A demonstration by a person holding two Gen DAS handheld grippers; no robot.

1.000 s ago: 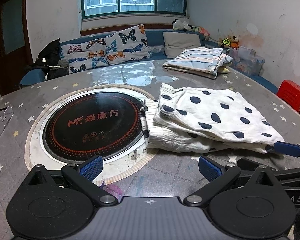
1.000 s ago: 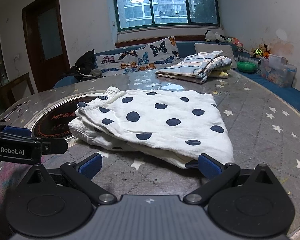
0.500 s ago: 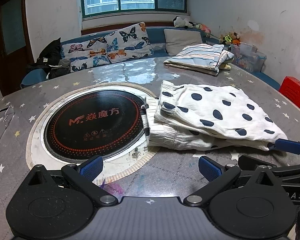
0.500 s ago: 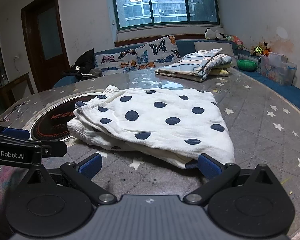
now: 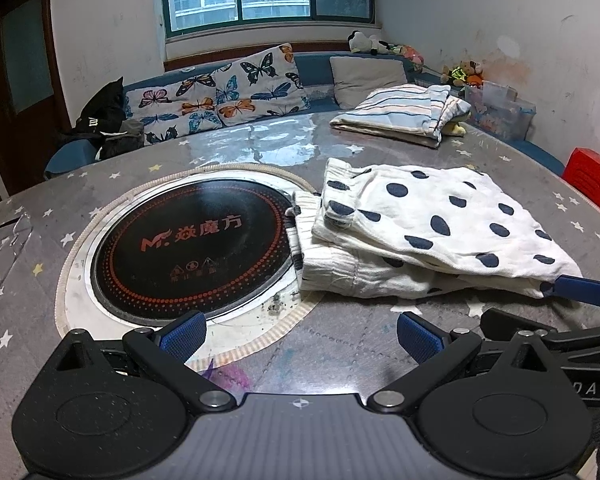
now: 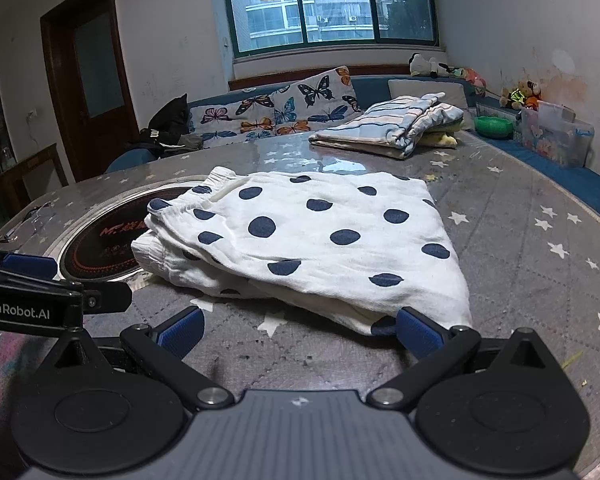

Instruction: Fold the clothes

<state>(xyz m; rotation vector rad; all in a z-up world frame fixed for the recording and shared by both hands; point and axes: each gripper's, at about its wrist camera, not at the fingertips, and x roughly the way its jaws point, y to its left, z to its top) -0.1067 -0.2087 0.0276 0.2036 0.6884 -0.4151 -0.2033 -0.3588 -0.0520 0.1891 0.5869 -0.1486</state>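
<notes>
White garment [image 6: 320, 232] with navy dots; grey star-patterned table [image 6: 520, 248].

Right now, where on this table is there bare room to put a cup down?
Bare starred table lies right of the polka-dot garment, and in the glossy strip between the cooktop and striped pile. The near edge is crowded by both open grippers.

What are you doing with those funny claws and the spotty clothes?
A person is folding laundry with two hand-held grippers. The spotty garment lies folded on the starry table, one end over the round cooktop. Both the left gripper and the right gripper are open and hold nothing; the right one sits right at the garment's near edge. A striped folded pile waits farther back.
</notes>
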